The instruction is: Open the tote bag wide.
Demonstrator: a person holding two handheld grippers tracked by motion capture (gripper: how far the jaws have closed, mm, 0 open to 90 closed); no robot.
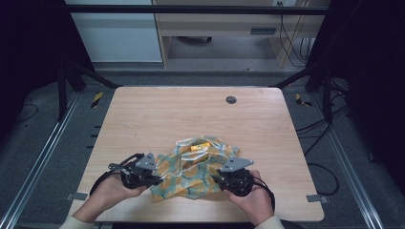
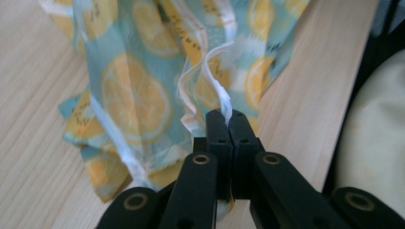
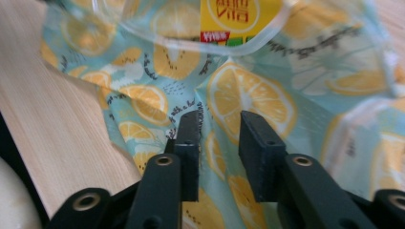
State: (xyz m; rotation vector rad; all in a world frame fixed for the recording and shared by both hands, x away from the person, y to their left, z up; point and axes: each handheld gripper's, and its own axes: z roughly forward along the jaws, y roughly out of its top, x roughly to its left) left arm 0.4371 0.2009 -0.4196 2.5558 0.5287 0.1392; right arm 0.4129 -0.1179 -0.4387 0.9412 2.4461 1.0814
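Observation:
A crumpled teal bag with a lemon-slice print (image 1: 196,167) lies on the near middle of the wooden table (image 1: 191,114). My left gripper (image 1: 154,175) is at the bag's left edge, jaws shut on its white-edged rim (image 2: 220,95). My right gripper (image 1: 220,177) is at the bag's right side, open, its jaws standing apart over the printed plastic (image 3: 248,102). A yellow packet (image 3: 232,14) shows through the bag's clear rim ahead of the right gripper (image 3: 217,126). In the left gripper view the left gripper (image 2: 228,117) pinches the twisted white strip.
A round grey grommet (image 1: 231,99) sits near the table's far edge. Metal frame rails (image 1: 43,157) run along both sides of the table. Cables (image 1: 325,124) trail on the floor to the right. Both hands rest near the table's front edge.

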